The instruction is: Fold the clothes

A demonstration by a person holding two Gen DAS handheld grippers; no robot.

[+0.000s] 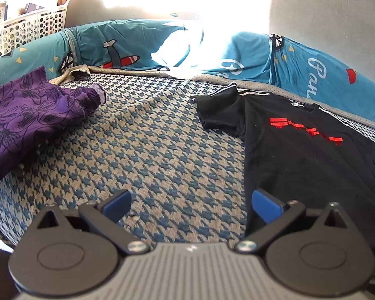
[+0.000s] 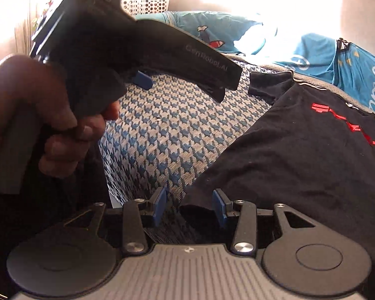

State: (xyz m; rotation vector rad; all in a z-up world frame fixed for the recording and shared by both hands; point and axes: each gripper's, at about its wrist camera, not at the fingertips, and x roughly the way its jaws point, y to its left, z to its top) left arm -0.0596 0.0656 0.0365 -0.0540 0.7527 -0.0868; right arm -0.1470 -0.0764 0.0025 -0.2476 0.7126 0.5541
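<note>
We keep our left gripper (image 1: 191, 200) wide and empty, while the black T-shirt (image 2: 300, 155) hem corner lies loose between our right gripper's (image 2: 189, 203) part-open jaws; close squarely on 1 layer.

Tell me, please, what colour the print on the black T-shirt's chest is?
Red, on the black T-shirt; clearest in the left wrist view.

A T-shirt (image 1: 300, 155) lies spread on the right side of a bed (image 1: 147, 155), its collar toward the far edge. A second garment (image 1: 25, 115) sits bunched at the left, well apart from it. Pillows (image 1: 142, 47) line the far edge, with a basket (image 1: 30, 25) behind them at far left.
</note>
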